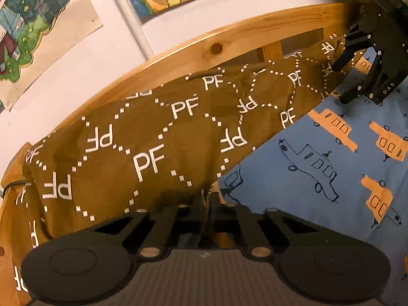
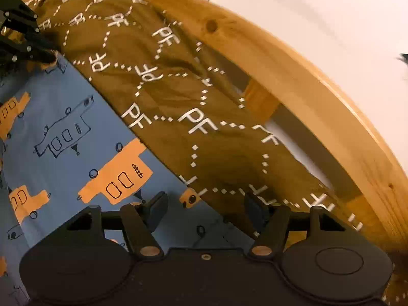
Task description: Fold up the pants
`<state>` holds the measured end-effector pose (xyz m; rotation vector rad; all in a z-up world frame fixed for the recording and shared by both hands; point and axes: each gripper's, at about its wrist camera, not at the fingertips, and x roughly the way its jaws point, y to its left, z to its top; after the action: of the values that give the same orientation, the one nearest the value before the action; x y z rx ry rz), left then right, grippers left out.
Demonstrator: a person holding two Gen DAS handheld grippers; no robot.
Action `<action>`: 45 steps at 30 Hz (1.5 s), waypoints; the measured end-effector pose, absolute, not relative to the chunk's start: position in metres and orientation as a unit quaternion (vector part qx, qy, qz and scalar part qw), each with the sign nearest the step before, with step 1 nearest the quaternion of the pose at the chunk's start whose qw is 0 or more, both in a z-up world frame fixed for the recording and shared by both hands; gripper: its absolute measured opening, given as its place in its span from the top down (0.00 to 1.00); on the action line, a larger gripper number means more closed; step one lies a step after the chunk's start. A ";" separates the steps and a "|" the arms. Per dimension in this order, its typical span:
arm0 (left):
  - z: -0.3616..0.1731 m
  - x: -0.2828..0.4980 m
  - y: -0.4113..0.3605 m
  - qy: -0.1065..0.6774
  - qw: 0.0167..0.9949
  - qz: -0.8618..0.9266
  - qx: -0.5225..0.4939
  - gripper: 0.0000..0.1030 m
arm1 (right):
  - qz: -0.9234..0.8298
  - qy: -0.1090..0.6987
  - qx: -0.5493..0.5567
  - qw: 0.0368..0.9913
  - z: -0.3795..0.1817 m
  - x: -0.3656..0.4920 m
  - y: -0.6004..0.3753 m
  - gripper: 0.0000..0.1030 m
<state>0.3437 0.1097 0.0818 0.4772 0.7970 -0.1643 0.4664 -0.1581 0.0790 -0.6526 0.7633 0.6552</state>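
Pants [image 1: 163, 137] lie stretched along bed rail [image 1: 216, 48], unfolded. Your left gripper [image 1: 207, 199] pinches cloth edge; right gripper [image 2: 206, 204] spread. Every fold remains.

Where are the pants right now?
The pants lie along the back of the blue car-print sheet, bunched against the wooden bed rail. The left tool is at one end, the right tool at the other.
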 end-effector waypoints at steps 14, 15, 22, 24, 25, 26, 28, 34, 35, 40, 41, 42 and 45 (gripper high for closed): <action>0.090 0.318 0.107 0.310 0.914 -0.071 0.250 1.00 | 0.313 0.387 -0.309 0.810 0.066 0.471 -0.152 1.00; 0.089 0.317 0.107 0.311 0.913 -0.073 0.253 1.00 | 0.315 0.381 -0.310 0.812 0.067 0.468 -0.156 1.00; 0.081 0.314 0.106 0.311 0.912 -0.059 0.262 1.00 | 0.342 0.371 -0.325 0.800 0.078 0.467 -0.161 0.60; 0.079 0.313 0.105 0.310 0.912 -0.057 0.262 1.00 | 0.340 0.377 -0.338 0.792 0.077 0.472 -0.156 0.52; 0.079 0.312 0.105 0.308 0.912 -0.055 0.264 1.00 | 0.339 0.384 -0.343 0.787 0.075 0.475 -0.155 0.50; 0.079 0.312 0.104 0.304 0.913 -0.054 0.266 1.00 | 0.336 0.392 -0.351 0.781 0.071 0.478 -0.153 0.48; 0.078 0.313 0.104 0.302 0.915 -0.053 0.263 1.00 | 0.330 0.409 -0.350 0.776 0.062 0.484 -0.149 0.49; 0.080 0.311 0.103 0.290 0.920 -0.048 0.259 1.00 | 0.338 0.430 -0.311 0.777 0.049 0.485 -0.151 0.94; 0.081 0.309 0.103 0.286 0.921 -0.047 0.258 1.00 | 0.335 0.420 -0.319 0.781 0.048 0.480 -0.151 0.97; 0.087 0.285 0.108 0.247 0.934 -0.060 0.249 1.00 | 0.321 0.339 -0.326 0.822 0.061 0.438 -0.165 0.99; 0.088 0.277 0.110 0.237 0.937 -0.065 0.248 1.00 | 0.309 0.318 -0.327 0.834 0.064 0.425 -0.169 0.99; 0.091 0.271 0.111 0.231 0.939 -0.068 0.248 1.00 | 0.298 0.297 -0.322 0.848 0.069 0.410 -0.175 0.99; 0.096 0.243 0.112 0.205 0.941 -0.083 0.255 1.00 | 0.278 0.238 -0.324 0.873 0.084 0.357 -0.188 0.99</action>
<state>0.2433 0.1115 0.0963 0.5207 0.4173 -0.1686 0.3567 -0.1885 0.0837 -0.6764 0.4969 0.5799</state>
